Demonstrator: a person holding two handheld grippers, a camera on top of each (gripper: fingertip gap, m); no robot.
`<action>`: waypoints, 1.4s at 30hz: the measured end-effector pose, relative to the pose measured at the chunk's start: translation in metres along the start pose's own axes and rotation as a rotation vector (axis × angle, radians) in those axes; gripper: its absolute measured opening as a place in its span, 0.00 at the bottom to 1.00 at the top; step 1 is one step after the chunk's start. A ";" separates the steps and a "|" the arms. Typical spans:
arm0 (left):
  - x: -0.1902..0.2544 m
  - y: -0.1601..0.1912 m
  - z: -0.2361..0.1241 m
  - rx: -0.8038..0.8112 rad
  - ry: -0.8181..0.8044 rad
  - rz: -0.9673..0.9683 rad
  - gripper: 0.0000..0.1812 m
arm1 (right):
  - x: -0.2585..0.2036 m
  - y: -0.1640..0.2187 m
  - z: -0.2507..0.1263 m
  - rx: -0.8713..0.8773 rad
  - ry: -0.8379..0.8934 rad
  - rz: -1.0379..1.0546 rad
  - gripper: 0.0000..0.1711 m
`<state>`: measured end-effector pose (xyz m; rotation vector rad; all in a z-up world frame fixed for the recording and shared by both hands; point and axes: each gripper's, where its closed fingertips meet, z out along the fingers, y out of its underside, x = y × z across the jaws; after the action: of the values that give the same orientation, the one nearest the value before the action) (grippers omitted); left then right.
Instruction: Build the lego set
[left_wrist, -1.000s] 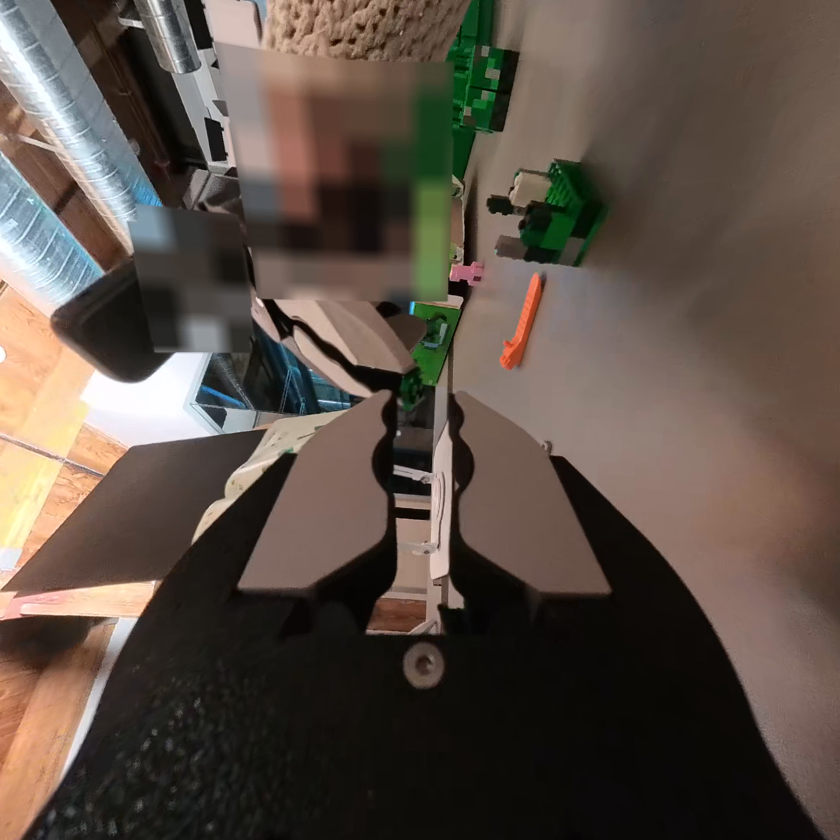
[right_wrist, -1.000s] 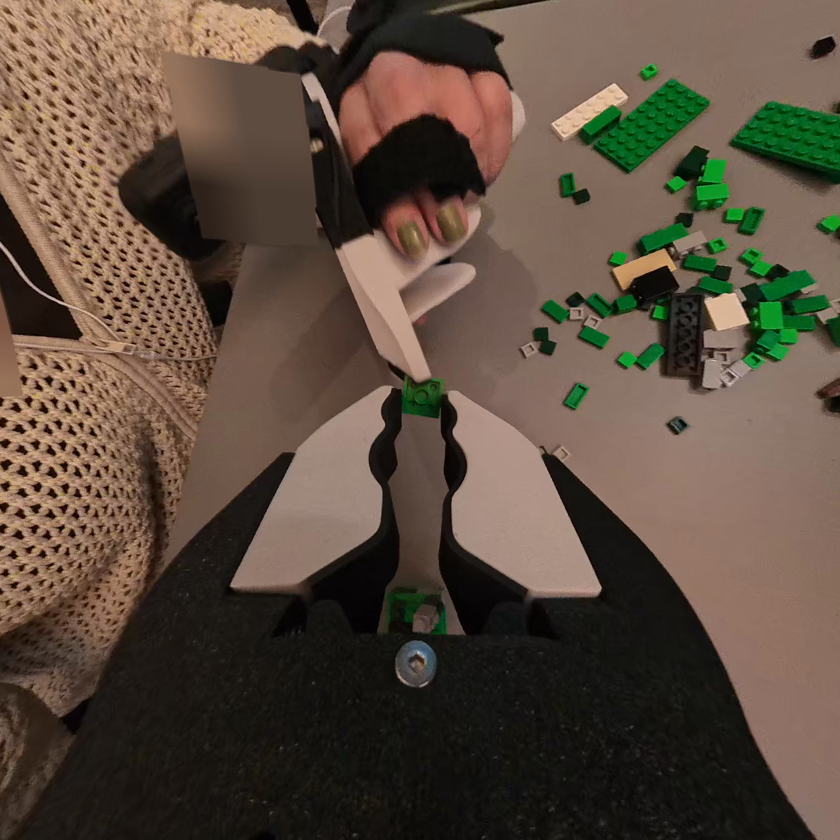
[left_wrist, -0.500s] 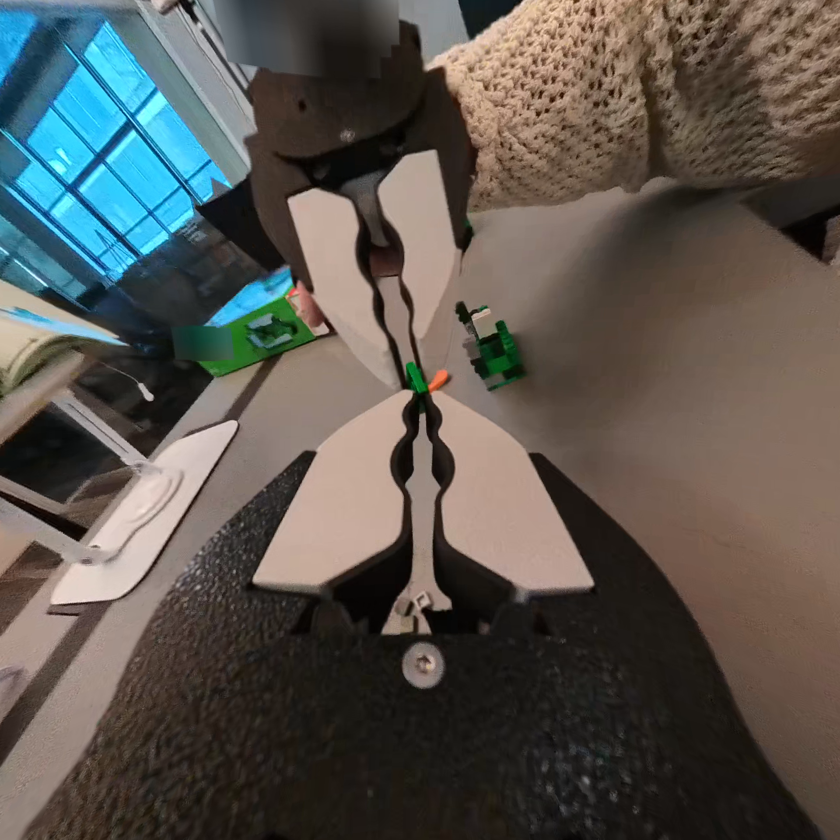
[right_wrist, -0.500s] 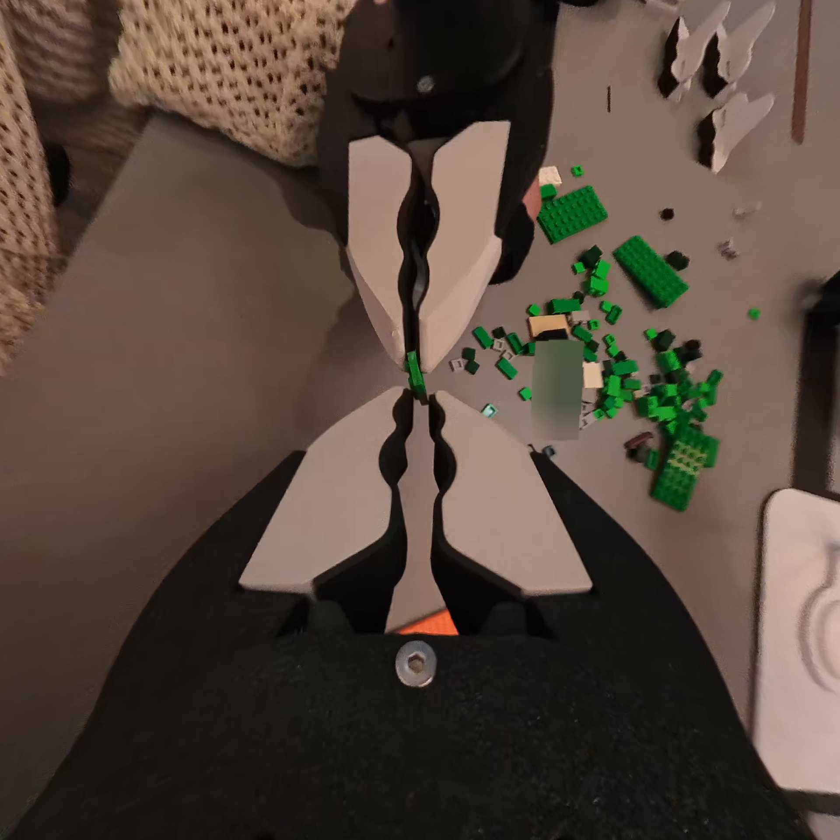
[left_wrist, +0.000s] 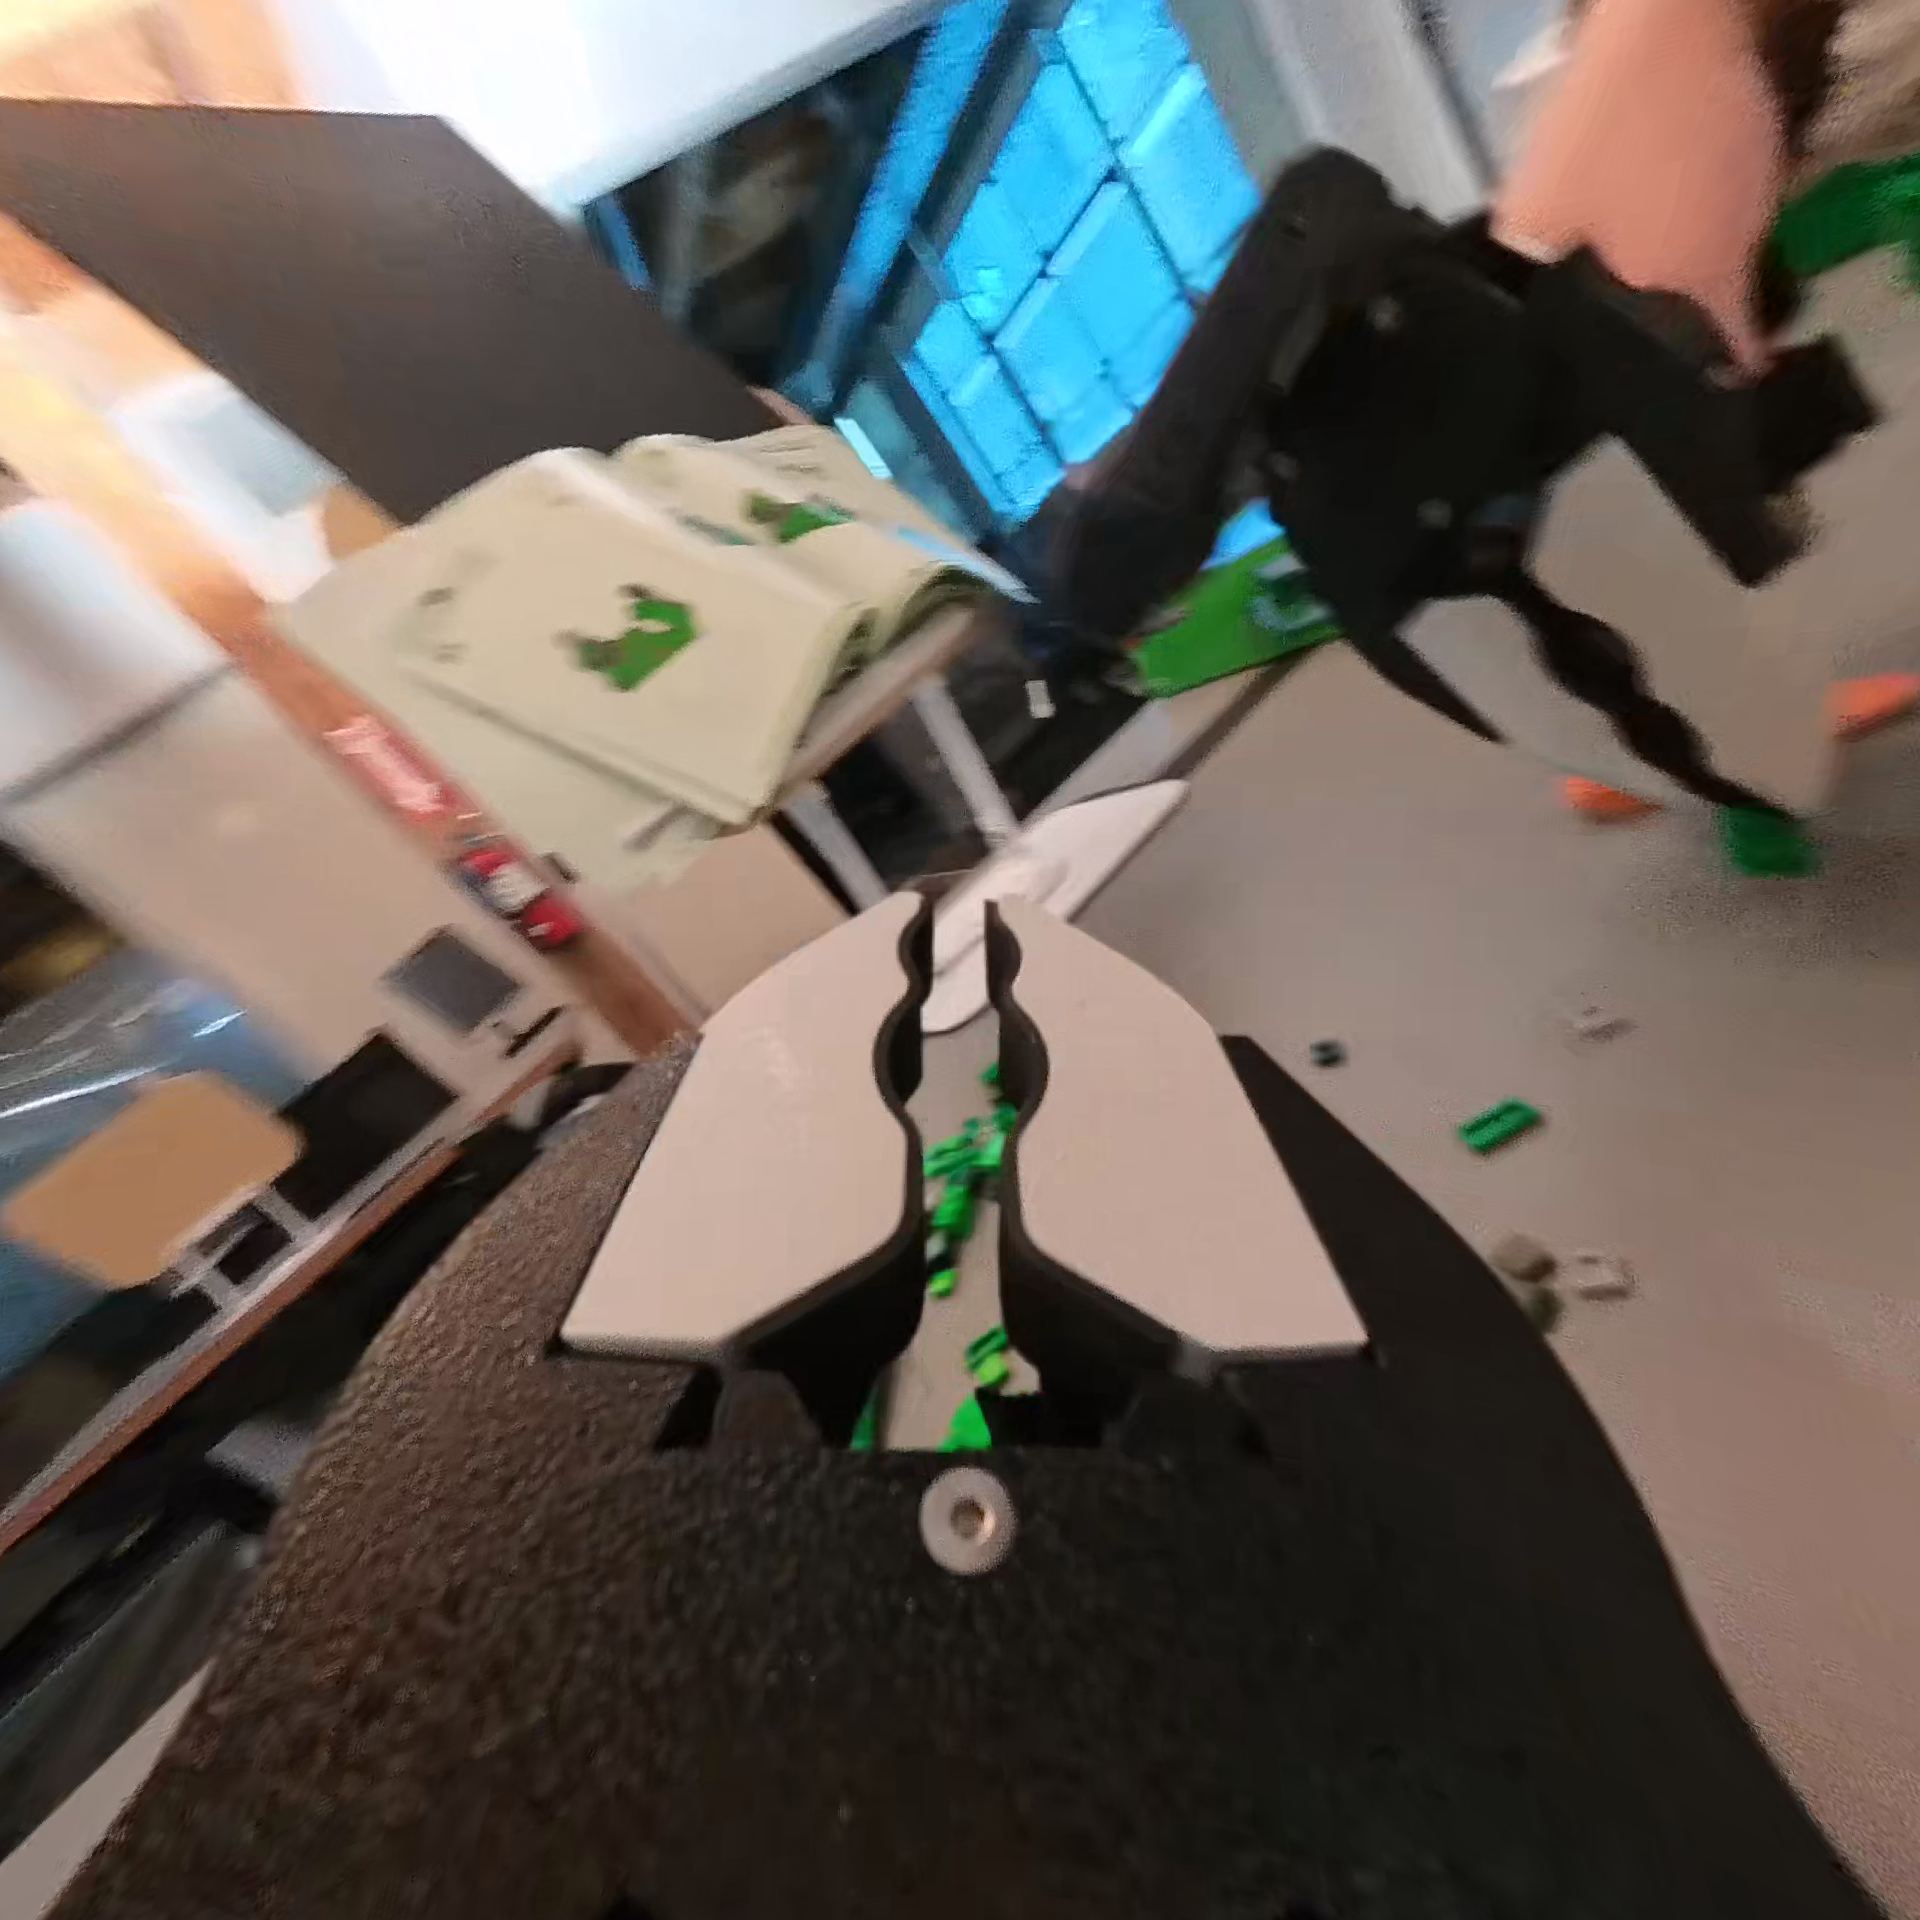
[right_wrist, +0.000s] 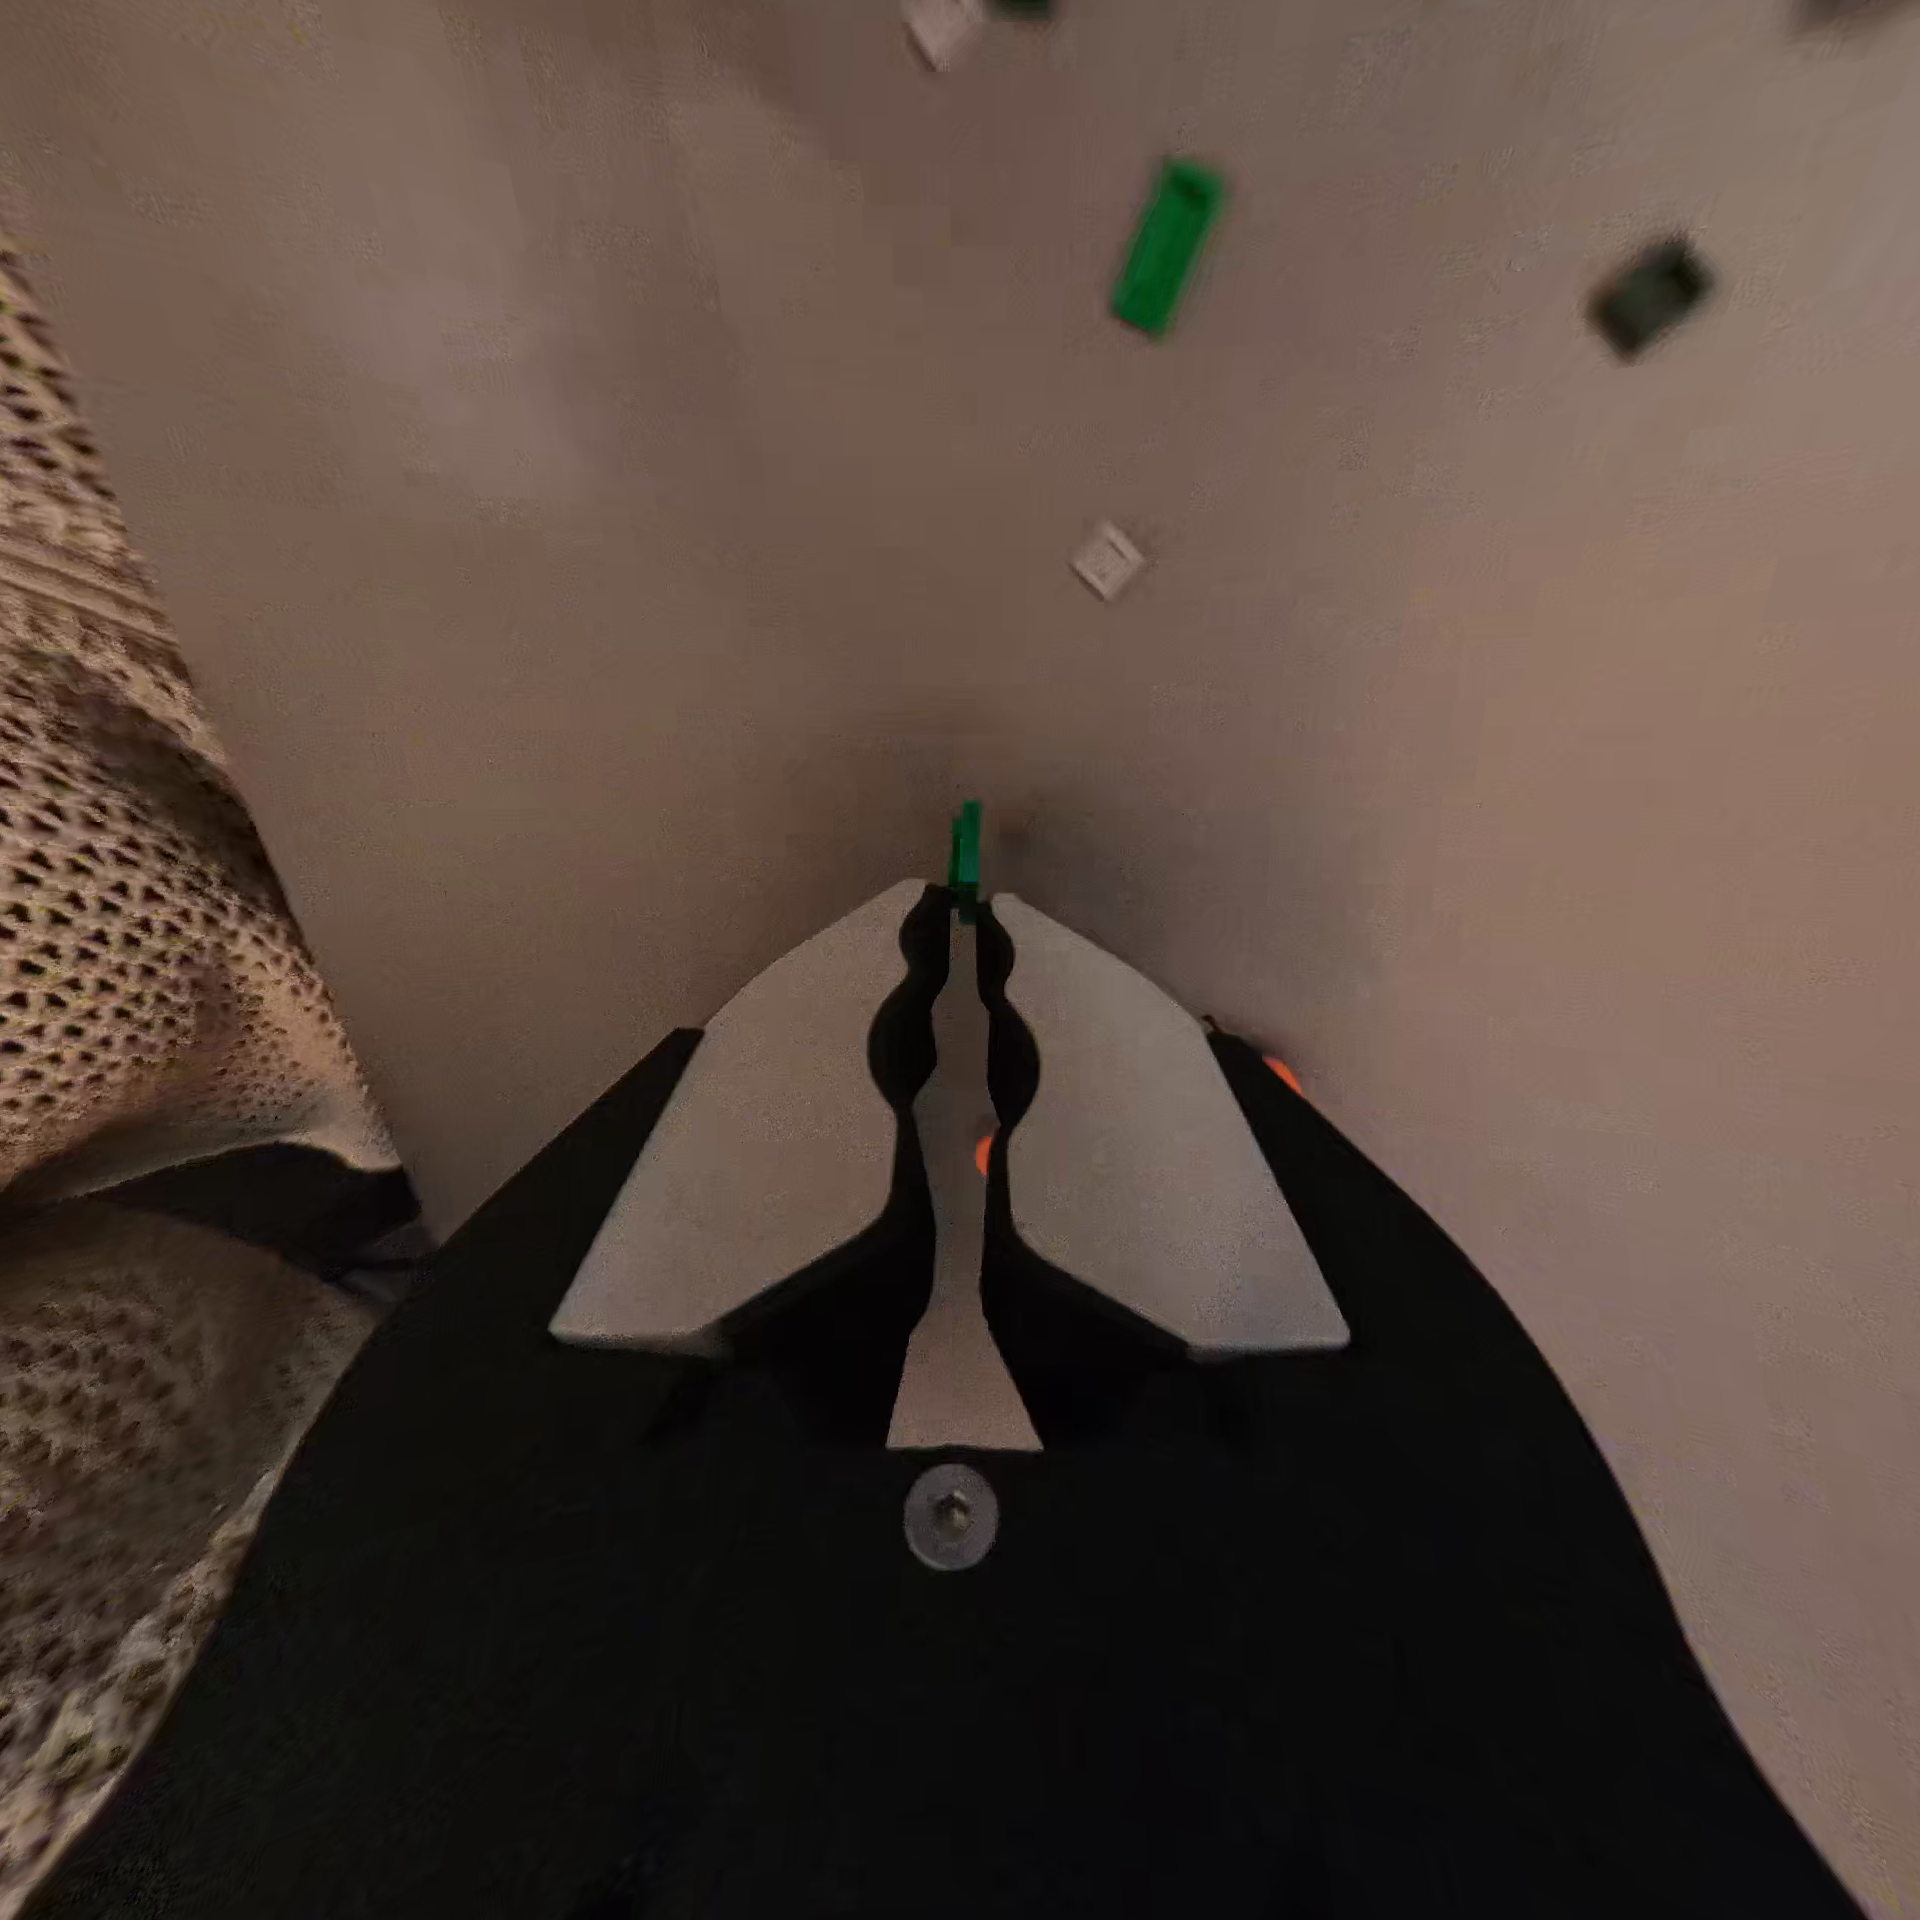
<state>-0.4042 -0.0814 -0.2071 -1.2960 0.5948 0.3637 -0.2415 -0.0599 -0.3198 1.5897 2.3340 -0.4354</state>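
My right gripper (right_wrist: 968, 902) is shut on a small green plate (right_wrist: 966, 850), held edge-on and sticking out past the tips, close above the grey table (right_wrist: 1455, 831). In the left wrist view the right gripper (left_wrist: 1756, 805) is at the upper right, pointing down, with the green plate (left_wrist: 1766, 847) at its tips near the table. My left gripper (left_wrist: 958, 906) has a narrow gap between its fingers and holds nothing. It is apart from the right gripper, to its left. Loose green pieces (left_wrist: 966, 1164) show through the gap.
An open instruction booklet (left_wrist: 623, 644) rests on a stand at the left, and a white tray (left_wrist: 1049, 862) lies beyond my left fingertips. An orange brick separator (left_wrist: 1605, 798) lies near the right gripper. A green piece (right_wrist: 1164, 249), a dark piece (right_wrist: 1652, 296) and a white tile (right_wrist: 1107, 559) lie ahead. A knit sleeve (right_wrist: 104, 935) is at the left. The grippers' ends are close to 20 centimetres from one another.
Both grippers met tip to tip on the green plate. Now my left gripper has let go and swung away. The right gripper keeps the plate and has come down towards the table.
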 end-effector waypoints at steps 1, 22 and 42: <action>-0.011 0.001 -0.003 0.001 -0.055 0.000 0.04 | 0.005 0.004 0.002 -0.040 -0.013 0.021 0.03; -0.055 0.025 -0.013 0.026 -0.234 -0.324 0.07 | 0.181 -0.167 -0.054 0.158 0.474 0.201 0.09; -0.037 0.021 -0.001 0.011 -0.164 -0.248 0.05 | 0.181 -0.139 -0.052 0.075 0.472 0.160 0.11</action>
<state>-0.4462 -0.0748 -0.2019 -1.2980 0.2934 0.2575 -0.4387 0.0659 -0.3316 2.0842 2.5064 -0.1178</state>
